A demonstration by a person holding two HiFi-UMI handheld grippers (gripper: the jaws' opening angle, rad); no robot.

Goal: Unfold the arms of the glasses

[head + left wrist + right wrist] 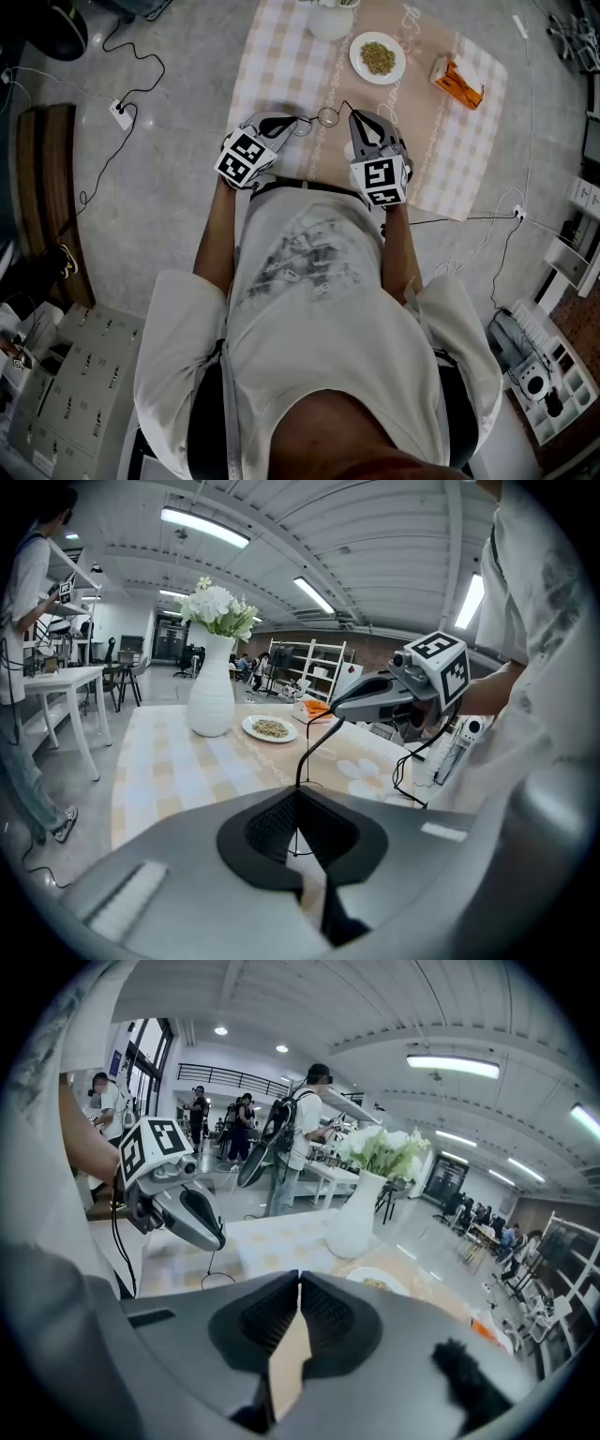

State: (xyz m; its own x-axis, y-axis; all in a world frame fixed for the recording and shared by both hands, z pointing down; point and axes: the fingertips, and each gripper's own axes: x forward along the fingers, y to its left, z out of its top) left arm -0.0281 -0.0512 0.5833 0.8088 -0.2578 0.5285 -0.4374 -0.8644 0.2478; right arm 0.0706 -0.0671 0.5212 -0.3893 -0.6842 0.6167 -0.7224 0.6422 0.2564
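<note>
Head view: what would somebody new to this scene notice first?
The thin wire-framed glasses stand out first, held up between the left gripper and the right gripper, both shut on them, over the near part of the checked tablecloth. Farther along the table are a white vase, a plate of food and an orange box.

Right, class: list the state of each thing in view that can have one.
Round wire-rimmed glasses: held in the air, one arm swung out.
Left hand-held gripper: shut on the glasses.
Right hand-held gripper: shut on the swung-out arm.
White vase: upright, holding white flowers.
White round plate: holding brownish grains.
</note>
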